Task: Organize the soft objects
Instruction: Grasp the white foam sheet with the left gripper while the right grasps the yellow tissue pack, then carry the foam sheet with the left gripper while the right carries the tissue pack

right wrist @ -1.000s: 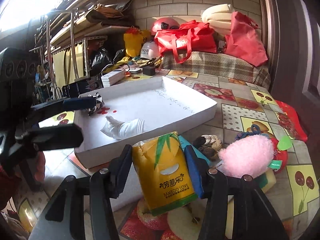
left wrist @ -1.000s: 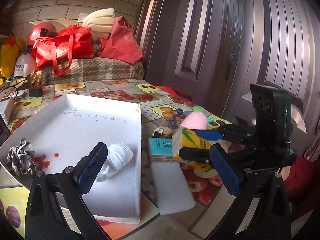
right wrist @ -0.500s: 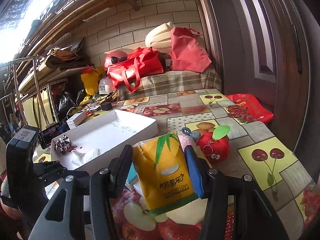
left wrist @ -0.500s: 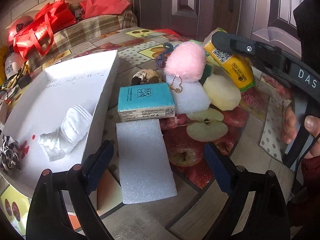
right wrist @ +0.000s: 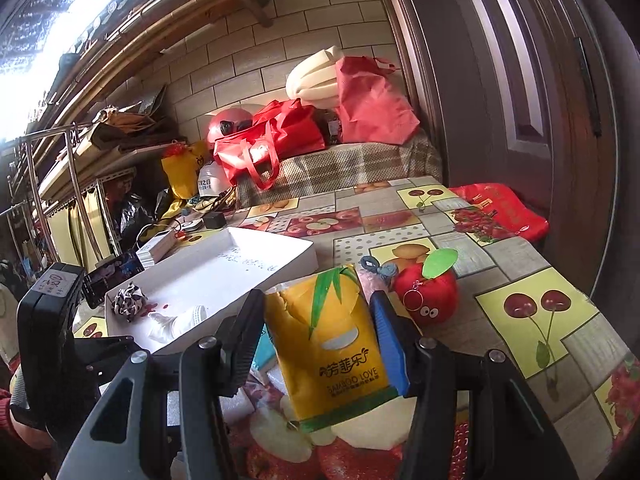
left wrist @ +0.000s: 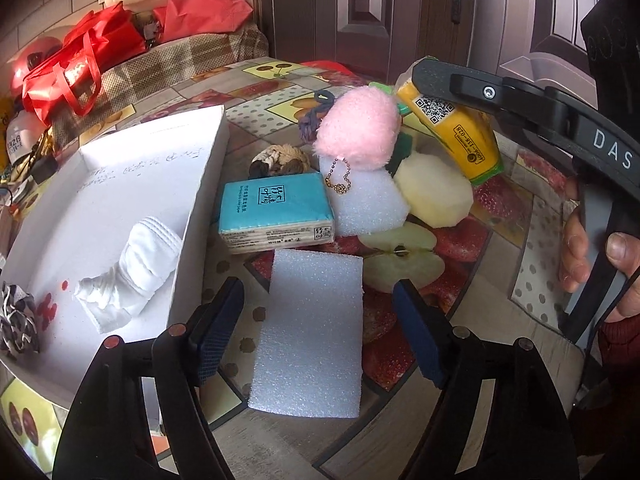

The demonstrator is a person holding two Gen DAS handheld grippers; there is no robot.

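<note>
Fruit-print table (left wrist: 260, 92), cluttered. Left gripper (left wrist: 320, 320) jaws closing, straddling foam sheet (left wrist: 312, 332), pads not touching. Right gripper (right wrist: 316, 340) pinches yellow tissue pack (right wrist: 332, 344). Tray (left wrist: 200, 184) beside foam. Risk: thin foam buckles, slips out.

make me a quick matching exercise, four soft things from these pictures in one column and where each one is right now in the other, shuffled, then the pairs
Things:
1. yellow tissue pack
2. rolled white sock
3. white foam sheet
4. red plush apple

Places:
A. inside the white tray
B. flat on the tablecloth, between the left gripper's open jaws, untouched
C. clamped in the right gripper
D. on the tablecloth behind the pink pompom, showing only in the right wrist view

Pairs: 1-C, 2-A, 3-B, 4-D
</note>
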